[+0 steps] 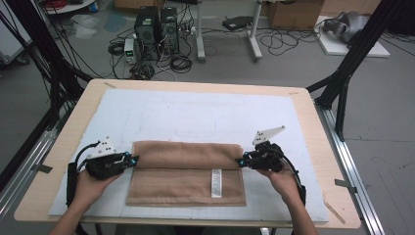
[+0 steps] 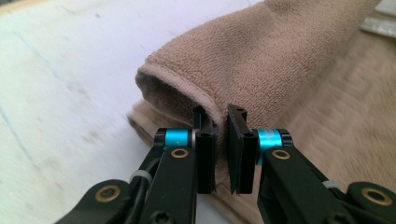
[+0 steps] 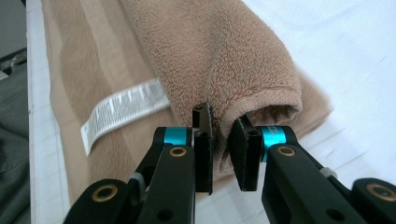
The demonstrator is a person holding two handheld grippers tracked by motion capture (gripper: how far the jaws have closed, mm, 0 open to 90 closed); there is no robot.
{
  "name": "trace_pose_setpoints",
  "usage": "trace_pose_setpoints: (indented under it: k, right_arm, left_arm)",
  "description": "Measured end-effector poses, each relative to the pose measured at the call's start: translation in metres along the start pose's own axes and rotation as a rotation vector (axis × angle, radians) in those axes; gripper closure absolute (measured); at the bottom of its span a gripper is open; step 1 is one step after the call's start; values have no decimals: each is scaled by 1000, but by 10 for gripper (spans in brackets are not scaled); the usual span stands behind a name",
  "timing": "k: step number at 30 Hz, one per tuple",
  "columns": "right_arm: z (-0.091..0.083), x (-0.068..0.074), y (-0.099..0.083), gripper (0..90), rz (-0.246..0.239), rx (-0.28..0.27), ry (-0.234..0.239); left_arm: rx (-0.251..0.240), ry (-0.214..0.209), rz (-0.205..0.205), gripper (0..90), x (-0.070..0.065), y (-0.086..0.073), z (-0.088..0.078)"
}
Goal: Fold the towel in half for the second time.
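Observation:
A tan towel [image 1: 186, 183] lies on the white mat [image 1: 195, 112], with its far half folded over toward the near side. A white care label [image 1: 216, 182] shows on the lower layer. My left gripper [image 1: 133, 159] is at the fold's left end, and in the left gripper view its jaws [image 2: 220, 116] are shut on the towel's [image 2: 261, 56] hemmed edge. My right gripper [image 1: 241, 161] is at the fold's right end. In the right gripper view it [image 3: 222, 121] pinches the hem of the rolled layer [image 3: 224, 51], beside the label [image 3: 123, 109].
The mat covers most of a wooden table [image 1: 313, 127]. Black frame poles [image 1: 352, 58] rise at both far corners and metal rails [image 1: 352, 166] run along the sides. Computers and cables [image 1: 156, 34] sit on the floor beyond the far edge.

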State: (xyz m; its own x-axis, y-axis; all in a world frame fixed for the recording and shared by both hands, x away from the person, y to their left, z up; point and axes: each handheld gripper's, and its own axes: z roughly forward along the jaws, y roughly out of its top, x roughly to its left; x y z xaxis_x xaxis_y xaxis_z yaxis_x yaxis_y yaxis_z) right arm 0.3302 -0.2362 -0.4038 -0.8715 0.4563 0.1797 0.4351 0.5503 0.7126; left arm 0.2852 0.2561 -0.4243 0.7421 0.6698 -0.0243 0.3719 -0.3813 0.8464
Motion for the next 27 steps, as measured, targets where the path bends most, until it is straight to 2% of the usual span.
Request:
trace_pose_setpoints:
  k: [2,5,7,11,13,15,18,22,25,27]
  right_arm:
    - [5,2,-10,791,11,3,4]
    - [8,1,-20,686,43,5,0]
    - [5,-1,-22,638,59,-5,-13]
    - [-11,2,-11,559,34,-22,-68]
    - [-19,2,-1,511,14,-31,-103]
    - [-23,2,6,463,10,-36,-118]
    - [-19,0,16,425,-11,-42,-110]
    - [-1,-6,21,388,-3,-28,-84]
    - [12,-12,20,389,28,-5,-51]
    - [18,-15,17,420,48,10,-26]
  left_arm:
    - [8,-13,-23,822,0,-8,0]
    - [35,2,-44,781,1,-13,-2]
    - [47,16,-51,719,3,-12,-7]
    - [40,39,-51,614,8,-6,-20]
    - [29,44,-56,566,10,1,-24]
    - [24,41,-56,526,13,11,-25]
    - [21,35,-59,467,18,21,-19]
    - [47,15,-57,416,25,30,-4]
    - [55,-33,-95,399,29,33,9]
    - [71,-52,-116,397,32,33,16]
